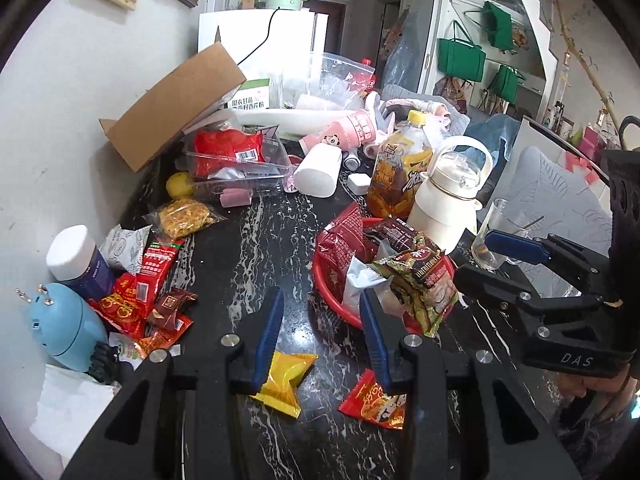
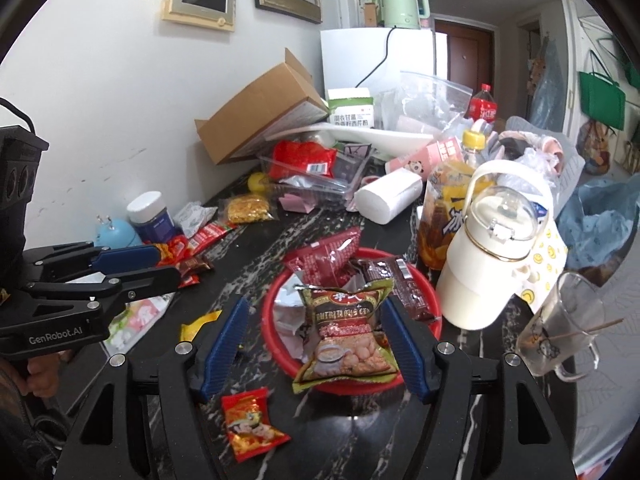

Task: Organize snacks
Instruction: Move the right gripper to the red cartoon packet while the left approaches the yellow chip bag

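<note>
A red basket (image 2: 430, 298) on the black marble table holds several snack packs, with a green-edged cereal pack (image 2: 344, 330) on top; it also shows in the left wrist view (image 1: 420, 280). My right gripper (image 2: 314, 308) is open and empty, its jaws either side of that pack. My left gripper (image 1: 322, 300) is open and empty above the table, left of the basket (image 1: 332, 280). A yellow packet (image 1: 284, 380) and a red packet (image 1: 374, 400) lie loose below it. The red packet also shows in the right wrist view (image 2: 250, 424).
More snack packets (image 1: 152, 284) lie at the left by a blue jar (image 1: 80, 256). A white flask (image 2: 486, 252), a tea bottle (image 1: 400, 172), a glass mug (image 2: 560, 328), a paper roll (image 1: 318, 170), a clear tray (image 1: 236, 160) and a cardboard box (image 1: 172, 108) crowd the back.
</note>
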`<state>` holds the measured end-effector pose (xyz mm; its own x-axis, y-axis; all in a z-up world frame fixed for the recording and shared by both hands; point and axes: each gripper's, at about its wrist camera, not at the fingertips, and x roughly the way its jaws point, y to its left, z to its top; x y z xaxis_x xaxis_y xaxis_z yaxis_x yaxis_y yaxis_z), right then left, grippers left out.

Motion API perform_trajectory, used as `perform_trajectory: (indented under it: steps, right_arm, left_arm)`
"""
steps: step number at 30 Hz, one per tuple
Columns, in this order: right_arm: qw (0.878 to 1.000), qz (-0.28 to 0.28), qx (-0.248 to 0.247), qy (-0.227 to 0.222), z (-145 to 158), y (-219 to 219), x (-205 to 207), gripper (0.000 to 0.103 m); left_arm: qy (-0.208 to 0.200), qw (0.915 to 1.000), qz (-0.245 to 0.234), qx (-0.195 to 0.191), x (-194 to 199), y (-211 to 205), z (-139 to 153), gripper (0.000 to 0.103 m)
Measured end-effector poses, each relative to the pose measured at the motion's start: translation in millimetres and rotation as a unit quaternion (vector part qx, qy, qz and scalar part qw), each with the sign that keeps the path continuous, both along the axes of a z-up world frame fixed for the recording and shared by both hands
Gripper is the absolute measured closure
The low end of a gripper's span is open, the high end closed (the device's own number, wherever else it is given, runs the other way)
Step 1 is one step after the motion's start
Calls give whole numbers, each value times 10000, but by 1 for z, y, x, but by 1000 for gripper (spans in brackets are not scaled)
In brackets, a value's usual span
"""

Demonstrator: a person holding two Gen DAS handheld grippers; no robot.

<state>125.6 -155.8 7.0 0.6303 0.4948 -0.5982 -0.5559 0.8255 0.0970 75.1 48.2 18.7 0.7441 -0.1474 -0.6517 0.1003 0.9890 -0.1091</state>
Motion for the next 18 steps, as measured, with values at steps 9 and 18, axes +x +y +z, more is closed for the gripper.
perform_trajectory:
  steps: [9,18]
  right_arm:
    - [9998,122,112,-112,16,-2,-38,34]
    - [9997,209,123,95,1,1,-63,34]
  left_arm:
    - [-16,9999,33,137,-31,-4,5,64]
    - [92,9997,39,210,-56,-2,-11,64]
